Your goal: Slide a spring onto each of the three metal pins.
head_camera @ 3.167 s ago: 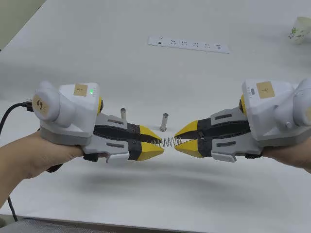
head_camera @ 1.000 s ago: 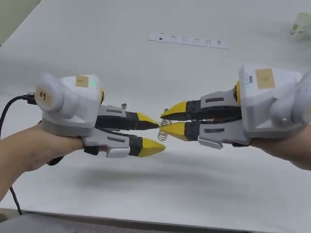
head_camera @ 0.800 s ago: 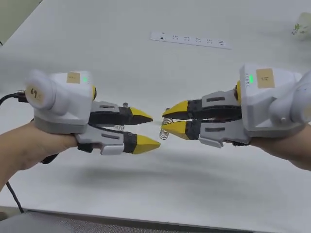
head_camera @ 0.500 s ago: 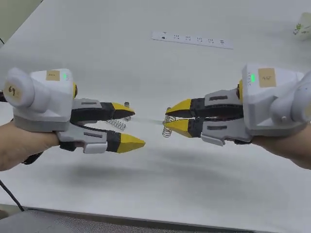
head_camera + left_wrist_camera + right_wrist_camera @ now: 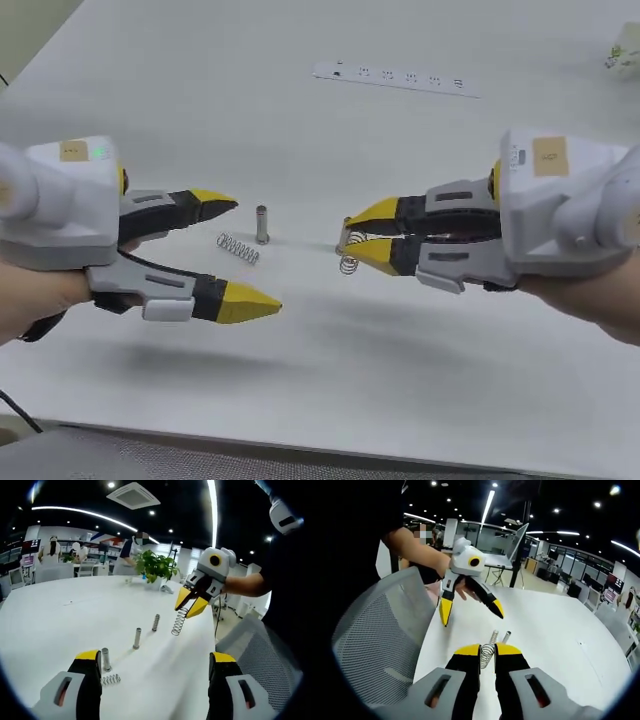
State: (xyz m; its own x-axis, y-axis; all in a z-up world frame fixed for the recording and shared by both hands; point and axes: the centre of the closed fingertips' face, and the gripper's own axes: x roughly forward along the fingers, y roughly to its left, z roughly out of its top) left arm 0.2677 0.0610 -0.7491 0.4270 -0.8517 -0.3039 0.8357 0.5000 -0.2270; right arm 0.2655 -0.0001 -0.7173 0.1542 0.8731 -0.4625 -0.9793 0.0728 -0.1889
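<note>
Two springs need handling. The held spring (image 5: 348, 263) sits at centre frame in the head view, pinched at its upper coils by your right gripper (image 5: 351, 234), whose jaws are nearly closed on it. It hangs above the table (image 5: 400, 380). The loose spring (image 5: 238, 248) lies flat, left of centre, just beside a bare pin (image 5: 262, 224). Your left gripper (image 5: 249, 251) is spread wide and holds nothing. Expect each spring to be very light, flexible and easily crushed or flicked away. Grip across the end coils with light pressure, leaving the other end clear to feed over the pin.
</note>
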